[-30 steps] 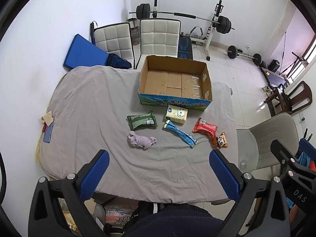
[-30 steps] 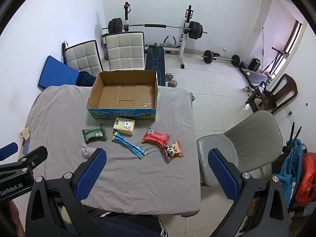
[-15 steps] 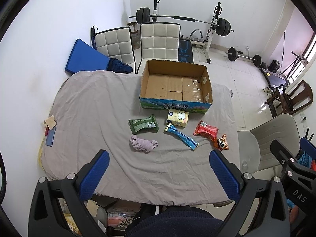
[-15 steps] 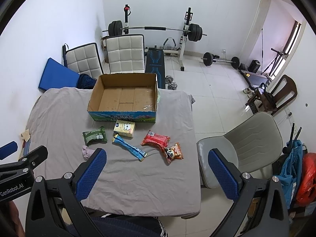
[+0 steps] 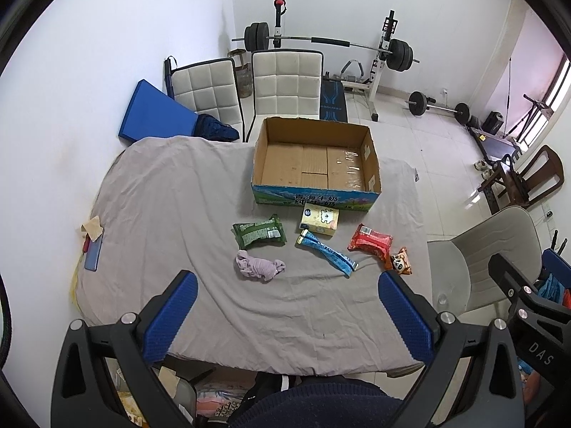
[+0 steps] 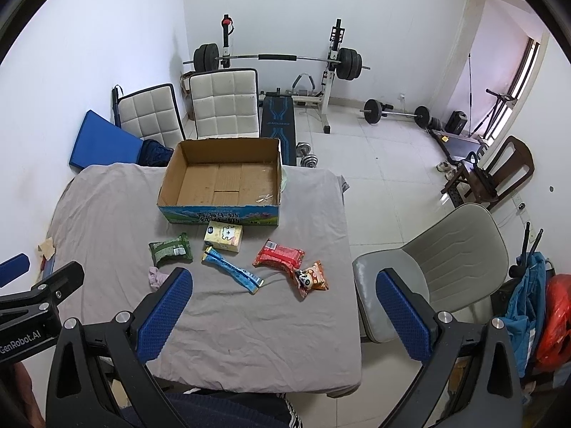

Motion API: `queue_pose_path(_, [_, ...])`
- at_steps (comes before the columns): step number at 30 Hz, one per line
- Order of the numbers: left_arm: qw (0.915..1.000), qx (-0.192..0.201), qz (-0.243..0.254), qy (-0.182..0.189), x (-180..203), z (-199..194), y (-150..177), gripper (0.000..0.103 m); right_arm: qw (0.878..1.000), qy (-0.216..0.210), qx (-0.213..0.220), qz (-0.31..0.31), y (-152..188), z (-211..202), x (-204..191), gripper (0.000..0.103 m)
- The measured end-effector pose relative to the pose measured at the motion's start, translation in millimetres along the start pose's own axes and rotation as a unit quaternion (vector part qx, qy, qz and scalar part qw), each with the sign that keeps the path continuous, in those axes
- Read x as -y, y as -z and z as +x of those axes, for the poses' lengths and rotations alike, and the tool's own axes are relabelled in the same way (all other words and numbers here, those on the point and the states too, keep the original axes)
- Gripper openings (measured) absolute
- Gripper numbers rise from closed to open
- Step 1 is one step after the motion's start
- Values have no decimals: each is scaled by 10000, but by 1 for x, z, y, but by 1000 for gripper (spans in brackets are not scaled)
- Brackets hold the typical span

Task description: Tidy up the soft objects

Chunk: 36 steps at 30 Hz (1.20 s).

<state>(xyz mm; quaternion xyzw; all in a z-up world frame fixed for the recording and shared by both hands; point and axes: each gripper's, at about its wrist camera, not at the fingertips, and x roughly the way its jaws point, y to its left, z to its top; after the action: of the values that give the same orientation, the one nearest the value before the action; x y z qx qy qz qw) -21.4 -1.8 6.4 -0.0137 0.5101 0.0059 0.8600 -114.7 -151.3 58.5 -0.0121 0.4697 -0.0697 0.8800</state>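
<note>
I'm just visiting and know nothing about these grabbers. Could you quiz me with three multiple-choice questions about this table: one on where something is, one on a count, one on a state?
1. Where does the purple cloth lie?
A. in the box
B. on the sheet, near the green packet
C. on a chair

2. How many items lie in front of the box?
A. three
B. six
C. nine

3. The left gripper and right gripper are:
A. open
B. shut on a packet
C. shut, holding nothing

Answers:
B, it lies just below the green packet.
B, six lie there.
A, both jaws spread wide, holding nothing.
</note>
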Motion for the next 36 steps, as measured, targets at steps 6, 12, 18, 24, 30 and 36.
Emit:
queue_pose_path(6, [10000,6,-8,-4,-1,-1,-1,103,10000,-10,34,4,3,-2,0,103])
queue_pose_path(12, [10000,-9,-2,-5,-1,-1,-1,103,10000,-63,26,18,2,-3,1,103])
queue_pose_path(18, [9998,-36,-190,-44,-9,13,-12,103,9998,-119,-96,114,3,10,7,103])
queue_pose_path(24, [9980,-488,-402,100,-13,74,-20,103,9983,-107,-459,333,1,64,27,103])
queue_pose_path(30, [9915,-1231,-414,103,-6,175,-23,103,9942,-121,-1054,171,3,175,40,103])
queue_pose_path(36, [9761,-2100,-547,65,10,278,-8,103,9803,-360,-1854,-578,14,323,28,103])
